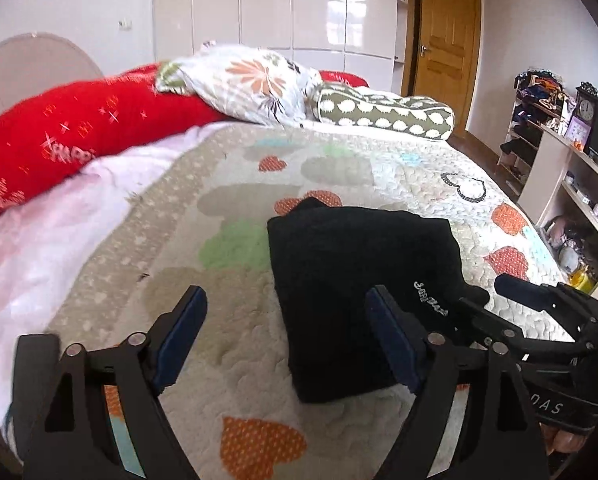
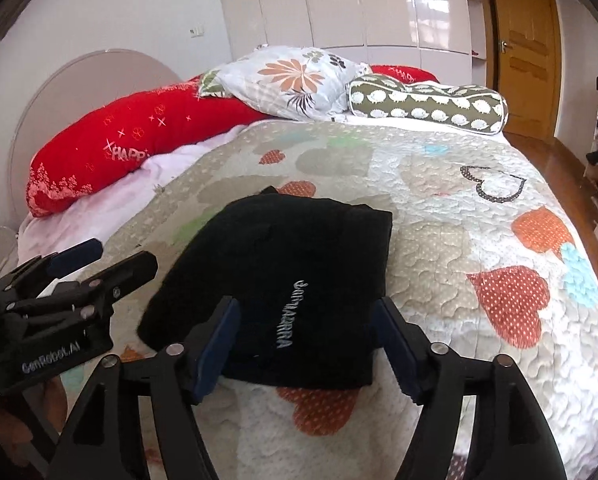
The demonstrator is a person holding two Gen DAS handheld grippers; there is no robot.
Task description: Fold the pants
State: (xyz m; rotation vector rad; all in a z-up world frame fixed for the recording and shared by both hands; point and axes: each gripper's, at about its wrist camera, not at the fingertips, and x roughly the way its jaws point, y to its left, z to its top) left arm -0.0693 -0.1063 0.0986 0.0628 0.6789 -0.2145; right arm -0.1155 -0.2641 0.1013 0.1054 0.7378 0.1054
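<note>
The black pants [image 2: 275, 276] lie folded into a compact rectangle on the bed, on the quilted bedspread [image 2: 439, 216] with coloured hearts. White embroidered lettering [image 2: 285, 316] shows on the top layer, near the edge closest to the cameras. In the right wrist view the pants are at the centre; in the left wrist view they sit toward 3 o'clock from the centre.

The right gripper [image 2: 307, 342] hangs over the near edge of the pants. Its jaws are spread wide, one on each side of the near part of the fabric, and the blue pads [image 2: 219, 344] do not press on the cloth, so the pants are released. The left gripper [image 1: 285, 338] is at about 9 o'clock from the pants in the right wrist view, just beside their left edge. Its jaws are also spread apart, with only bedspread and a corner of the pants between them, and they grasp nothing.

Behind the pants, toward 12 o'clock, a long red pillow [image 2: 131, 140] with white patterns lies along the head of the bed, a white pillow with an orange flower [image 2: 291, 80] rests on it, and an olive bolster with white dots [image 2: 427, 102] lies to the right. A pale pink sheet [image 2: 111, 200] shows at the left of the bedspread. Glossy white wardrobe doors [image 2: 359, 4] and a wooden door [image 2: 527, 48] stand behind the bed. At 3 o'clock in the left wrist view there are shelves [image 1: 567, 176] with a clock [image 1: 586, 110].
</note>
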